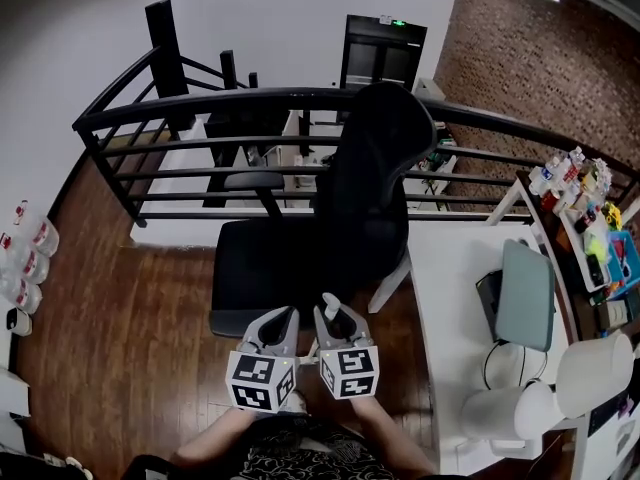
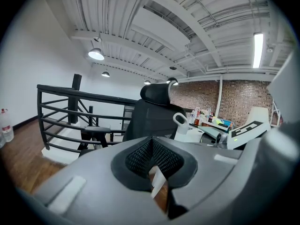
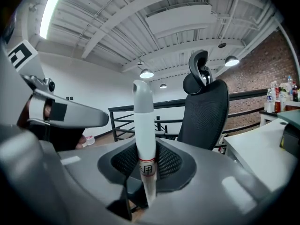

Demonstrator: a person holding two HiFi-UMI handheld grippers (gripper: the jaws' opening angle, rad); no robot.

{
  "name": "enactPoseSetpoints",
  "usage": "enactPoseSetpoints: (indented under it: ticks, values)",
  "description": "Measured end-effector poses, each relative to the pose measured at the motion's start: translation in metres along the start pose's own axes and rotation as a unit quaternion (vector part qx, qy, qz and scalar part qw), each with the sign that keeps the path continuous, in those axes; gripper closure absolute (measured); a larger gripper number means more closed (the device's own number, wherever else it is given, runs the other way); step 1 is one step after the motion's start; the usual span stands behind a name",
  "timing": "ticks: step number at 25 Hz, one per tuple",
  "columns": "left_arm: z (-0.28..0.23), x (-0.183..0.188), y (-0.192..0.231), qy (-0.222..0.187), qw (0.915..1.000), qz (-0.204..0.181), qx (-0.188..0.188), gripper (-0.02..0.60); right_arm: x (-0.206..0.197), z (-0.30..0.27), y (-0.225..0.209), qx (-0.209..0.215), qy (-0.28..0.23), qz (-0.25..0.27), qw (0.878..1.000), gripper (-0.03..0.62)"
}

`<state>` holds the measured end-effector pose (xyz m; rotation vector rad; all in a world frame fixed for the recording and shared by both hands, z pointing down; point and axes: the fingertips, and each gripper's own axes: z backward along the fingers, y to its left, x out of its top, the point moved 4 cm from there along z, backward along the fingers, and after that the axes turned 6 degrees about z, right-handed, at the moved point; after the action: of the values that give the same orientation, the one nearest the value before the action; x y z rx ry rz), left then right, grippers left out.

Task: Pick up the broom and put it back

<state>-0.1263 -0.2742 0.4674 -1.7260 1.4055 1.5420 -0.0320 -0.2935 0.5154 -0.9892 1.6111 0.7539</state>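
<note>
The broom shows only as a white handle with a rounded grey-white top (image 3: pixel 143 121), standing upright between the jaws of my right gripper (image 3: pixel 145 172), which is shut on it. In the head view that handle top (image 1: pixel 331 305) pokes up from the right gripper (image 1: pixel 337 320), low in the middle of the picture. The broom's head is hidden. My left gripper (image 1: pixel 281 318) sits close beside the right one, its jaws shut with nothing in them (image 2: pixel 151 146). From the left gripper view the handle's top (image 2: pixel 180 122) rises just to the right.
A black office chair (image 1: pixel 330 208) stands directly ahead, with a black railing (image 1: pixel 200 98) behind it. A white desk (image 1: pixel 450 298) with a grey laptop (image 1: pixel 527 293) is at the right, and a shelf of bottles (image 1: pixel 580 183) beyond. Water bottles (image 1: pixel 25 258) line the left wall on the wooden floor.
</note>
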Motion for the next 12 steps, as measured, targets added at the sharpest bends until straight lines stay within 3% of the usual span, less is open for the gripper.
enactPoseSetpoints:
  ticks: [12]
  values:
    - [-0.006, 0.000, 0.031, 0.009, 1.0000, -0.001, -0.004, 0.578, -0.027, -0.048, -0.001, -0.022, 0.029, 0.007, 0.999, 0.505]
